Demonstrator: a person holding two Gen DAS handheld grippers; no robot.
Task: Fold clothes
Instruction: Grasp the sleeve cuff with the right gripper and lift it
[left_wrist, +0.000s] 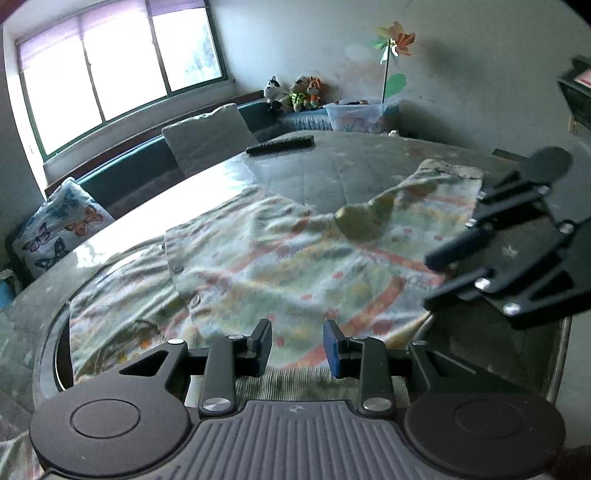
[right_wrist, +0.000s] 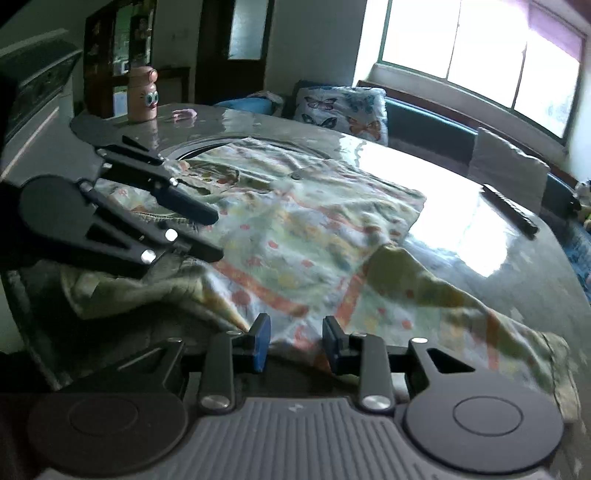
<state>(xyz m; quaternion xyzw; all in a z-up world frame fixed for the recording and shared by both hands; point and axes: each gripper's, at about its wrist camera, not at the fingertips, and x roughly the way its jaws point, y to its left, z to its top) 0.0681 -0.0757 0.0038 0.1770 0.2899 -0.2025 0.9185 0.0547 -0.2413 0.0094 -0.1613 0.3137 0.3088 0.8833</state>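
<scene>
Here a pale printed garment (left_wrist: 280, 254) lies spread and rumpled on the glossy round table (left_wrist: 332, 158), one corner folded over itself. The left gripper (left_wrist: 297, 345) hangs over its near hem, jaws apart and empty. The right gripper (right_wrist: 295, 341) hangs over the opposite edge, also parted, gripping nothing. A dark remote (left_wrist: 280, 144) rests farther back, near a butterfly cushion (right_wrist: 341, 107).

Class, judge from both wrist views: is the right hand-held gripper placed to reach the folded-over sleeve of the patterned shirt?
Probably yes. The right hand-held gripper is open, and the sleeve of the shirt lies just ahead to its right, with nothing between. The left hand-held gripper sits on the opposite side.
</scene>
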